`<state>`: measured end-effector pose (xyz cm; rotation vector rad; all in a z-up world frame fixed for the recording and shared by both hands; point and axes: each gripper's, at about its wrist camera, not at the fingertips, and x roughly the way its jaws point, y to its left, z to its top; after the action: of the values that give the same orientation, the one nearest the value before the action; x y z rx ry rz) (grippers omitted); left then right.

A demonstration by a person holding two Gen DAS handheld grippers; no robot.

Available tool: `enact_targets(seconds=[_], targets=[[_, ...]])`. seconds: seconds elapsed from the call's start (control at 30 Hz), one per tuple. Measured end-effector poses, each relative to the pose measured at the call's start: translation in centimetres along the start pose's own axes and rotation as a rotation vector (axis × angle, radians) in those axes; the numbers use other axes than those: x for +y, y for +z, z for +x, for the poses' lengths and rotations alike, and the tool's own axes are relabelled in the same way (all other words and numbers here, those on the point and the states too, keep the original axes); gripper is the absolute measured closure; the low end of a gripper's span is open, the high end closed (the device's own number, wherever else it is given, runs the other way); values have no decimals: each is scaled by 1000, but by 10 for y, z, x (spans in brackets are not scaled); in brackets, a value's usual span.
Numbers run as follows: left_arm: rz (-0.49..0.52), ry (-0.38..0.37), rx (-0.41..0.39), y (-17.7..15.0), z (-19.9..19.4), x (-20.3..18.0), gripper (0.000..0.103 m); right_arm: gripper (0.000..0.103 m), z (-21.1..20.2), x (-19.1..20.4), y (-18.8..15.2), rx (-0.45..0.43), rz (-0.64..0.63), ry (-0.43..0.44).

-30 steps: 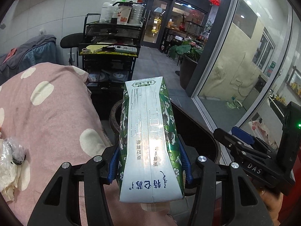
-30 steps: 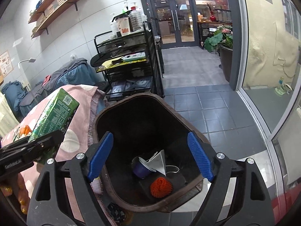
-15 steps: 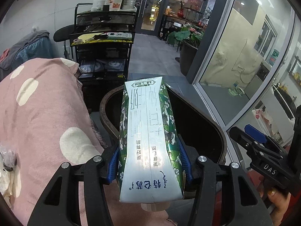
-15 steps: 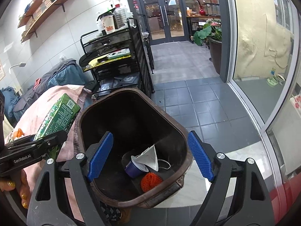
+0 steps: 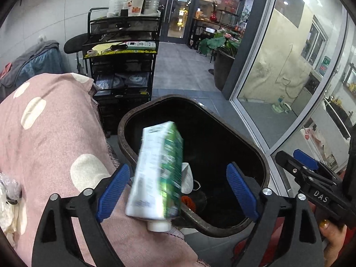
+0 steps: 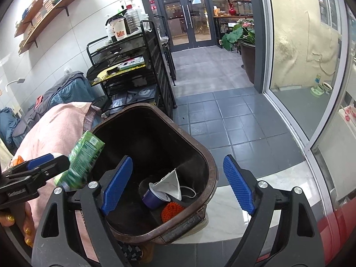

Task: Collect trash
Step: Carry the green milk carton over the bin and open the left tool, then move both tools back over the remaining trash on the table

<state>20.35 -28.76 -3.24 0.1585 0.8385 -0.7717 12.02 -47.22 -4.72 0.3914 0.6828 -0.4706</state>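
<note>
A green and white milk carton point(image 5: 158, 173) is loose between my open left gripper's point(image 5: 176, 192) fingers, blurred, tilting over the near rim of the brown trash bin point(image 5: 255, 162). In the right wrist view the carton point(image 6: 81, 161) is at the bin's left rim point(image 6: 211, 166), beside the left gripper point(image 6: 33, 173). My right gripper point(image 6: 178, 187) is open and empty above the bin; it also shows in the left wrist view point(image 5: 311, 178). Inside the bin lie a purple cup point(image 6: 153, 197), a white mask point(image 6: 171, 184) and an orange ball point(image 6: 171, 209).
A pink cloth with white dots point(image 5: 44, 133) covers the table left of the bin. A black cart point(image 5: 122, 62) with bottles stands behind. Crumpled plastic point(image 5: 9, 198) lies at the far left. A glass wall point(image 5: 278, 66) runs along the right over grey floor tiles point(image 6: 222, 115).
My left gripper has opened and let go of the carton, which now tips toward the bin. Both grippers have moved closer over the bin.
</note>
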Motion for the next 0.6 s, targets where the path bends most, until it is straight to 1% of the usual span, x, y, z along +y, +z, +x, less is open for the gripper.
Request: enact_targets(seconds=[0.2,0.27,0.4,0.6], targets=[[-21,-1,-66,-10,-25,5,9,18,2,8,-2,13,-8,35],[-20,12,-92,-13,-36,7,8,18,2,14,-2,15,-15,52],[-33,24,-143,-25,-61,14,6,18,1,30,-5,20,-41,88],[-46,60,-202,-41,-94,26,6,18,-3,63,-11,27,-91,167]])
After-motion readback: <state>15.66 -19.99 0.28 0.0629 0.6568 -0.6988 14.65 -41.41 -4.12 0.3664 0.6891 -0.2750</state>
